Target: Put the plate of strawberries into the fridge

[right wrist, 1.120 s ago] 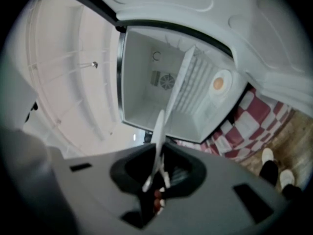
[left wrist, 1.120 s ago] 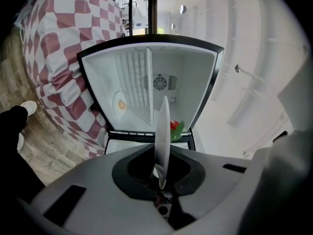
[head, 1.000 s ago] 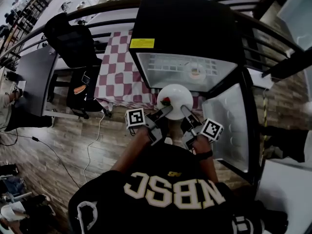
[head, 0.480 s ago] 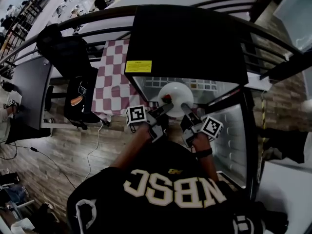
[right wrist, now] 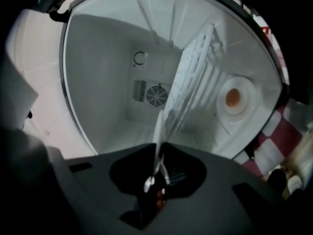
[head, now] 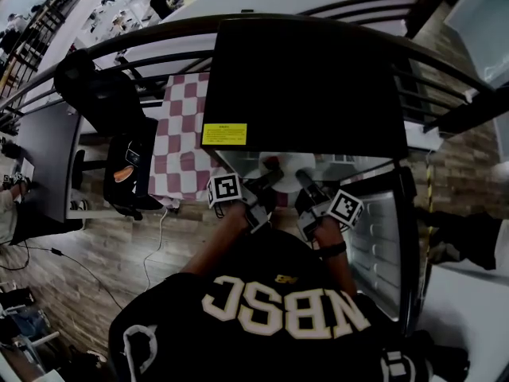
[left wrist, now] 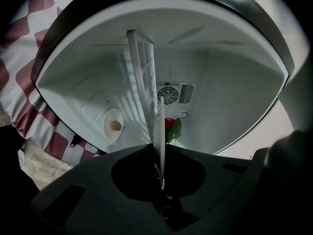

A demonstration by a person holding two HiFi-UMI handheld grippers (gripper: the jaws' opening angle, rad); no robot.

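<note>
Matt black fridge (head: 310, 86), glossy white plate (head: 290, 165), checked cloth (head: 184, 146), wood floor (head: 103, 245)

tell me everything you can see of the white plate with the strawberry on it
The round white plate, smooth and ceramic-looking, is held about level, partly under the black top of the open fridge. The left gripper and right gripper are each shut on its near rim, so both gripper views show it edge-on as a thin white line. A red strawberry with green leaves sits on it, towards its left side.
</note>
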